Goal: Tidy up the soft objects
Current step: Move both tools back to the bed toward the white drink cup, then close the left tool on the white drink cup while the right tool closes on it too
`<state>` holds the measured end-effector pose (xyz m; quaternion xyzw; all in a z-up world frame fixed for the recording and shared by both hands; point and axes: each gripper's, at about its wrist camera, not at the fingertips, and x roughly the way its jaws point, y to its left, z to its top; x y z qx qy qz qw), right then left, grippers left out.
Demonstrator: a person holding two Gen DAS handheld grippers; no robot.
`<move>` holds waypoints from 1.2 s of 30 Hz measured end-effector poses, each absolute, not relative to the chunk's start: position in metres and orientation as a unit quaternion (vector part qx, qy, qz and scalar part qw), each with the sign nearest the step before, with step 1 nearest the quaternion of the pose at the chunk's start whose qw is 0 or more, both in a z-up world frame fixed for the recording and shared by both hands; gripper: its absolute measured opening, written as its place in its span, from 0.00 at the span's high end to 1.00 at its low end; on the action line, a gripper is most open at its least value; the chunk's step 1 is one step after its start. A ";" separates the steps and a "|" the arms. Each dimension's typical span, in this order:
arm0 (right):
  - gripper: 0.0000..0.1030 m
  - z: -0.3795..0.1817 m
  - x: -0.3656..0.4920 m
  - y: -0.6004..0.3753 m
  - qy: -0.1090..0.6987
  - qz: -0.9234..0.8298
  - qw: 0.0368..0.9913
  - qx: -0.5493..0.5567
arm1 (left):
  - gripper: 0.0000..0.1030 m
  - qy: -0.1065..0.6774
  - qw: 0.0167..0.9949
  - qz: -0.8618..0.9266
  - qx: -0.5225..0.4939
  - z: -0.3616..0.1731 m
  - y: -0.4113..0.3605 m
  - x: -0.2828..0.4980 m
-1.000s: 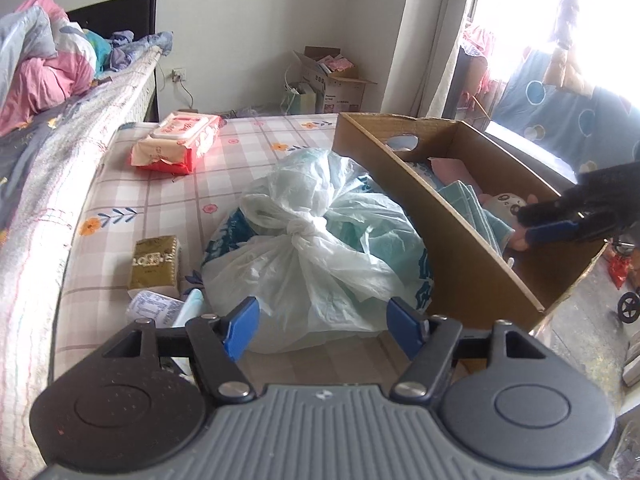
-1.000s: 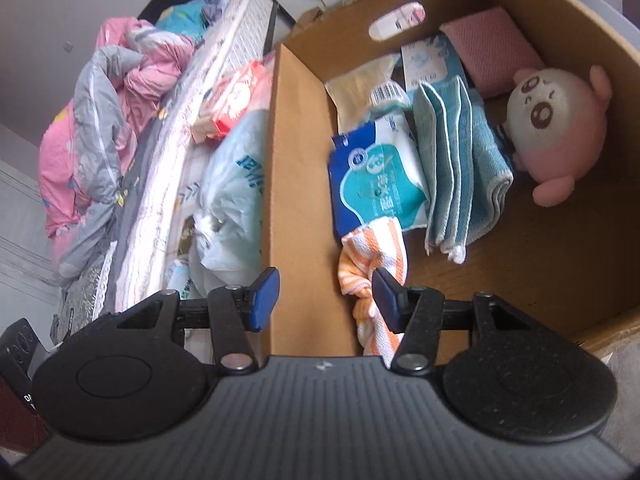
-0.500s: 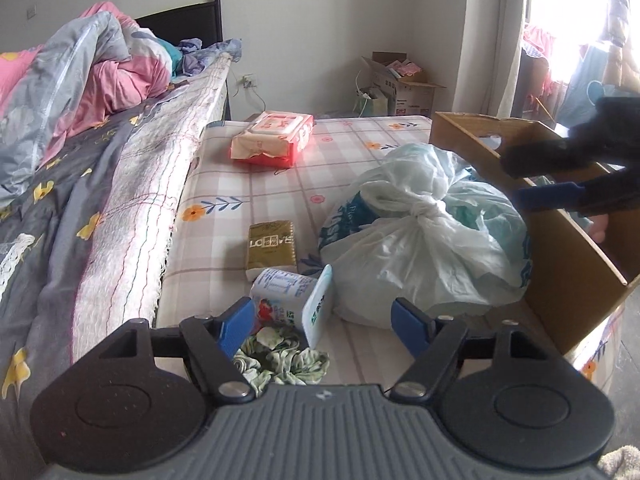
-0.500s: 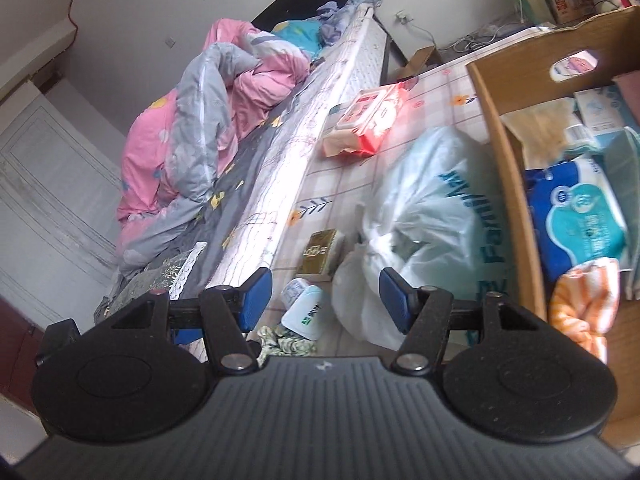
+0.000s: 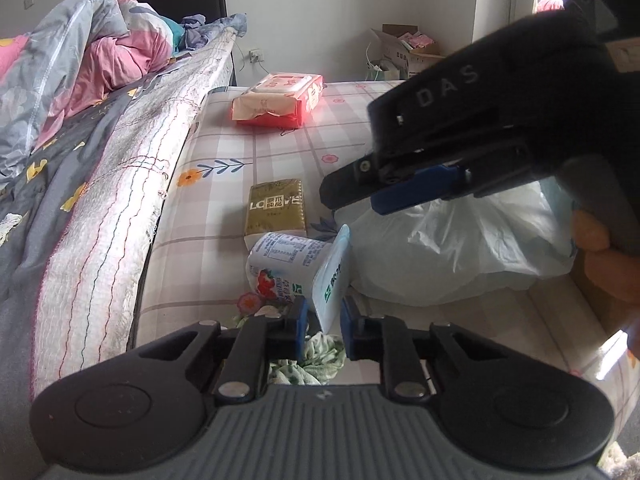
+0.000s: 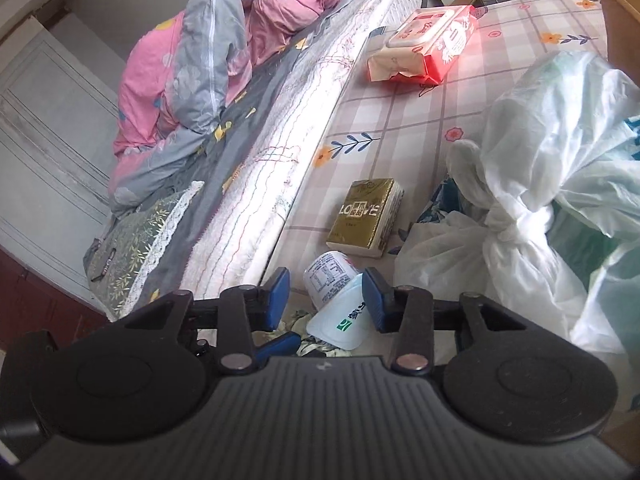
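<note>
A crumpled green patterned cloth (image 5: 320, 354) lies on the checked sheet at the near edge. My left gripper (image 5: 324, 326) is down on it, its jaws closing to a narrow gap that the cloth fills. The lid of a tipped yogurt cup (image 5: 288, 268) hangs just past the tips. My right gripper (image 5: 372, 200) hovers above the cup, held by a hand (image 5: 600, 248). In the right wrist view its jaws (image 6: 325, 298) are closing but open, framing the cup (image 6: 330, 274) from above without touching. One blue finger (image 6: 280, 346) of the left gripper shows below.
A tied white plastic bag (image 5: 460, 248) fills the right side. A gold tissue pack (image 5: 276, 212) and a red wipes pack (image 5: 280, 100) lie further back. A raised mattress edge (image 5: 120, 208) with heaped bedding (image 5: 80, 64) borders the left. A cardboard box corner (image 6: 620, 12) shows far right.
My left gripper went forward and down onto the cloth and its jaws narrowed sharply. My right gripper swung from the cardboard box across the bag to above the yogurt cup.
</note>
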<state>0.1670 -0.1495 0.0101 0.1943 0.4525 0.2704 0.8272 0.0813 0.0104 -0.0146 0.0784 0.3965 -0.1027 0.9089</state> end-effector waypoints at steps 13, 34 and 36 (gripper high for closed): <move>0.70 -0.018 0.191 -0.123 0.477 0.257 0.826 0.158 | 0.95 0.393 0.914 -0.096 0.041 -0.022 0.016 0.088; 0.69 -0.013 0.209 -0.138 0.492 0.308 0.766 0.276 | 0.95 0.406 0.900 -0.107 -0.112 0.000 0.067 0.102; 0.69 -0.017 0.211 -0.134 0.501 0.315 0.752 0.291 | 0.95 0.404 0.899 -0.108 -0.130 0.004 0.074 0.109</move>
